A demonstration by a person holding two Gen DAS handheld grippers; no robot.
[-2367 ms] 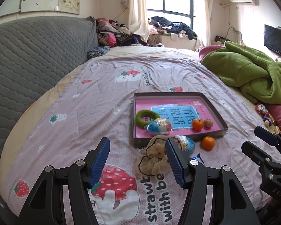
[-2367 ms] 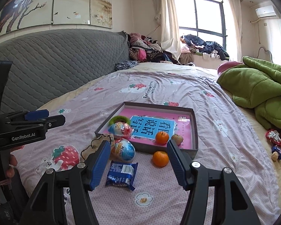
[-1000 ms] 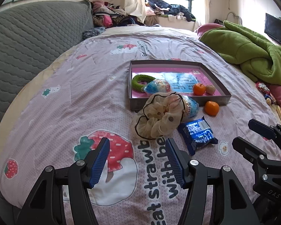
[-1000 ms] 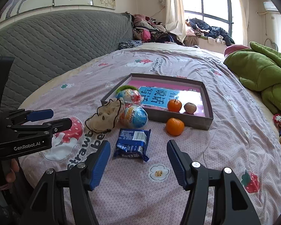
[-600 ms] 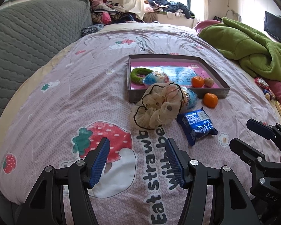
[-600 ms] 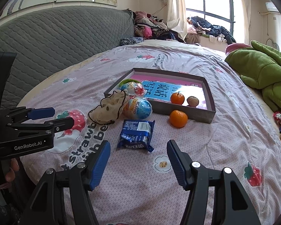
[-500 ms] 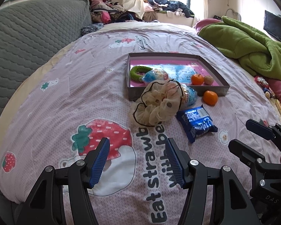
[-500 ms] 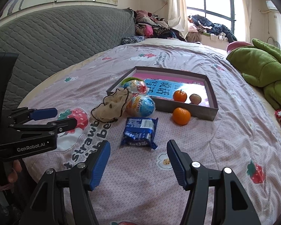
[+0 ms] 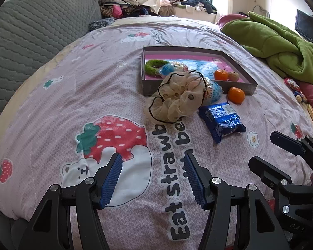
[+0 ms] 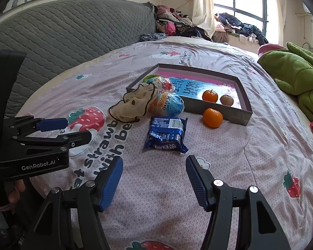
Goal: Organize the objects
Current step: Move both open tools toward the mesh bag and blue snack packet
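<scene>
Left wrist view is showing the left gripper [image 9: 153, 174] hanging over the pink strawberry-print bedspread [image 9: 114, 95] with its blue-padded fingers [image 9: 112, 175] standing well apart and nothing lying between them. Far ahead, a shallow grey box [image 9: 237, 87] with a pink floor is sitting on the spread. Inside it, a green ring [image 9: 153, 66] is lying at the left end, a foil-wrapped egg [image 9: 178, 66] is resting just right of the ring, and a small orange [image 9: 220, 75] and a brown walnut [image 9: 233, 76] are sitting together near the right near wall. A blue printed sheet [image 9: 204, 64] is covering the middle of the floor.

Outside the box, a cream scrunchie [image 9: 177, 98] is lying against the near wall, partly covering a blue toy egg [image 9: 213, 92] that is touching it on the right. A second orange [image 9: 236, 95] is sitting just outside the near wall toward the right. A blue snack packet [image 9: 222, 120] is lying nearer, right of the scrunchie and apart from the box.

Right wrist view is showing the right gripper [image 10: 154, 177] with its fingers also spread wide and holding nothing; the snack packet [image 10: 167, 135] is lying just beyond the tips. A green blanket [image 9: 271, 45] is bunching up at the far right of the bed, and a grey quilted headboard [image 10: 62, 33] is running along the left.
</scene>
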